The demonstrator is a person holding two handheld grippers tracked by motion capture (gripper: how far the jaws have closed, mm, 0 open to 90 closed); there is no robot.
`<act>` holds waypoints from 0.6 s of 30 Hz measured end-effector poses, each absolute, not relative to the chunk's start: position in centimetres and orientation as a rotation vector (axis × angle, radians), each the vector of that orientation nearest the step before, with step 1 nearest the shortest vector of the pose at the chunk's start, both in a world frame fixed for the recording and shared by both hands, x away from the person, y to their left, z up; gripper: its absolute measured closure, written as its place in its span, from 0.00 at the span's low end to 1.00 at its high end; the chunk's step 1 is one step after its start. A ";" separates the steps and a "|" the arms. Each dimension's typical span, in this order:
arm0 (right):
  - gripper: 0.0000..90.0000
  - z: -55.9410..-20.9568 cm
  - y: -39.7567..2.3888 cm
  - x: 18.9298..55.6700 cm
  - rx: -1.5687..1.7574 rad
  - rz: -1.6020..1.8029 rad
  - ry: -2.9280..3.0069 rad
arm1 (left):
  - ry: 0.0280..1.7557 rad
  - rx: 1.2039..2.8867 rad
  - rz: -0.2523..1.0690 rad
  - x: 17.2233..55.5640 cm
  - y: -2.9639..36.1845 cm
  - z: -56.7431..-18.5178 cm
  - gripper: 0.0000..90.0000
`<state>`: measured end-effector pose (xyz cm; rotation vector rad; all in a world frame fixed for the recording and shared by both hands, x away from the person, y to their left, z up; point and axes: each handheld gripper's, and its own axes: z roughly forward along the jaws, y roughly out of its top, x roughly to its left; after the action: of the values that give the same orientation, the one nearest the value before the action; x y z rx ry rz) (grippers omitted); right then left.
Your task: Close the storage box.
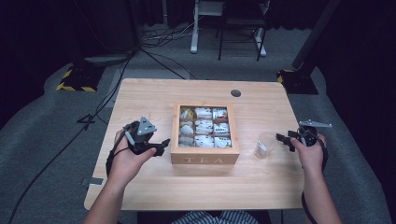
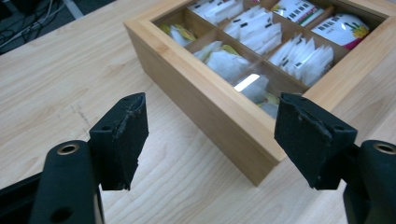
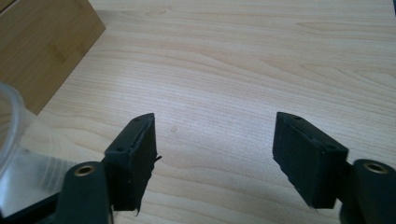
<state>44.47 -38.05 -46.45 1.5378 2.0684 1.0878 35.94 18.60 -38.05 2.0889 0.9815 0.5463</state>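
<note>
A wooden box (image 1: 204, 159) marked TEA stands mid-table, its compartments holding white tea bags (image 1: 203, 126). My left gripper (image 1: 160, 147) hovers just left of the box's front left corner, jaws open and nothing between them. In the left gripper view that gripper (image 2: 210, 107) looks at the box's near wall (image 2: 201, 93) and the tea bags (image 2: 303, 58); a bright glint lies over one compartment. A clear plastic cup (image 1: 263, 144) stands right of the box. My right gripper (image 1: 283, 140) is open just right of the cup. In the right gripper view that gripper (image 3: 215, 119) frames bare table, with the cup (image 3: 16, 140) at the left edge.
The light wooden table (image 1: 196, 186) has a round cable hole (image 1: 236, 93) near its far edge. Beyond it are grey carpet, cables (image 1: 116, 79) and chair legs (image 1: 238, 37). The box's corner (image 3: 42, 46) shows at the upper left of the right gripper view.
</note>
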 end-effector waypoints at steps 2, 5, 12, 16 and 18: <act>0.32 -46.6 -38.2 44.6 1.541 1.088 2.066 | 0.986 2.080 0.558 36.0 19.4 -38.1 0.28; 0.32 -46.8 -38.3 44.8 1.547 1.089 2.065 | 0.998 2.067 0.585 36.0 20.7 -38.3 0.27; 0.32 -47.1 -38.0 45.3 1.562 1.089 2.070 | 1.043 2.022 0.617 35.8 23.9 -38.7 0.23; 0.31 -47.3 -38.0 45.4 1.562 1.080 2.074 | 1.094 2.021 0.615 36.3 25.3 -39.7 0.21; 0.30 -47.6 -38.1 45.4 1.561 1.071 2.073 | 1.131 2.022 0.612 36.7 25.7 -40.3 0.21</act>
<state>45.44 -38.08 -47.57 1.5608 2.0729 1.0714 36.68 25.69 -40.34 2.0219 1.1310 0.6124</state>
